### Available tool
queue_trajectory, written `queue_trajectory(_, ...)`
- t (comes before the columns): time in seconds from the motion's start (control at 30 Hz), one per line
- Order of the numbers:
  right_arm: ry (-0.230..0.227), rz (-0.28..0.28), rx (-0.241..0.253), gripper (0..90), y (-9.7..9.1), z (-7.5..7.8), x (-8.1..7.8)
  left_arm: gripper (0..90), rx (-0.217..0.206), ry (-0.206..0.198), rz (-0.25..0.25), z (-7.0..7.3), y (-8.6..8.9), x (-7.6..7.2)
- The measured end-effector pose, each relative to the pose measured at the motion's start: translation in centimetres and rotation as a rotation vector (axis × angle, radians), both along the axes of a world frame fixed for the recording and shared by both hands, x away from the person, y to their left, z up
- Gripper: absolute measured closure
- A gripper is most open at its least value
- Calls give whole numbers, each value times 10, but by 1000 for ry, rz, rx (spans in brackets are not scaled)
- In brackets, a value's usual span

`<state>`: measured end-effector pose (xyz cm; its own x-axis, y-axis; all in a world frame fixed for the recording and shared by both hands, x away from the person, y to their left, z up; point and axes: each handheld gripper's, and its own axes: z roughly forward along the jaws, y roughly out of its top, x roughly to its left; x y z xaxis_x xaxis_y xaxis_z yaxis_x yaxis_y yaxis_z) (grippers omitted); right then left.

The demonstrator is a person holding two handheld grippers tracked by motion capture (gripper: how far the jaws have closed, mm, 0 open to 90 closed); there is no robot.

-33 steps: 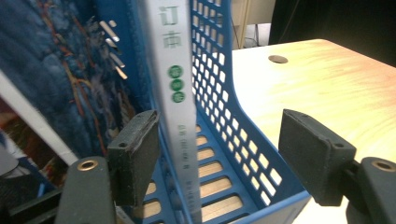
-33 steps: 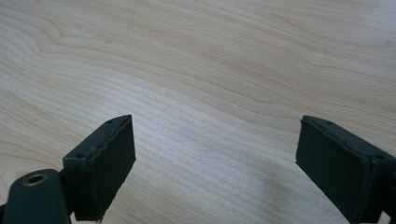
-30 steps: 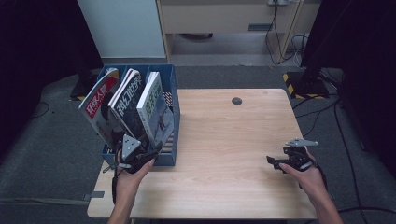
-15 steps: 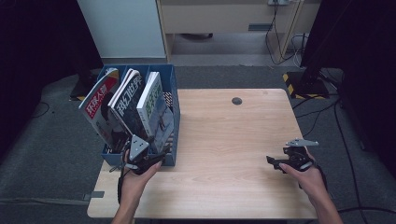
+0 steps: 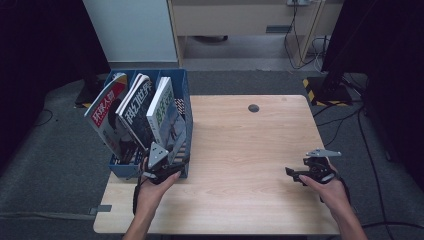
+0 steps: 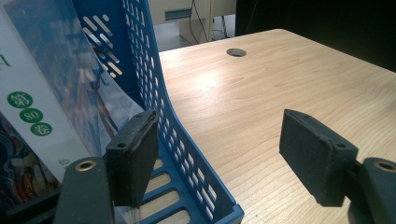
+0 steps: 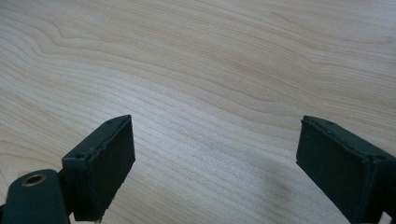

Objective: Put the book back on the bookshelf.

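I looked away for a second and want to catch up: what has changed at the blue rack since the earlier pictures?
The left gripper has slid rightward along the front of the blue magazine rack to its right front corner. Its jaws are open, one inside the rack's right wall and one outside, pressing on nothing. The three magazines lean as before, and the right gripper has stayed open over the table.

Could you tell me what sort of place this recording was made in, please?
Probably an office or lab workspace: a light wooden desk with a cable hole, a blue file rack holding magazines, and grey carpet with trailing cables.
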<state>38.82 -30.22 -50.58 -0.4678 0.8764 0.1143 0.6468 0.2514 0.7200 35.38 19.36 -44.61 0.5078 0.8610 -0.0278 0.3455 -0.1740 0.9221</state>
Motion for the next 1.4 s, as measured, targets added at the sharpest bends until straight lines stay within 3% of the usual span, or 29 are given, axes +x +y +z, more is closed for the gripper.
queue_trajectory(0.83,2,3,-4,107,0,-1,0,278,25,26,-47,1,-15,8)
queue_trajectory(1.4,1,0,-4,106,-1,-1,0,273,42,22,-65,4,-25,13)
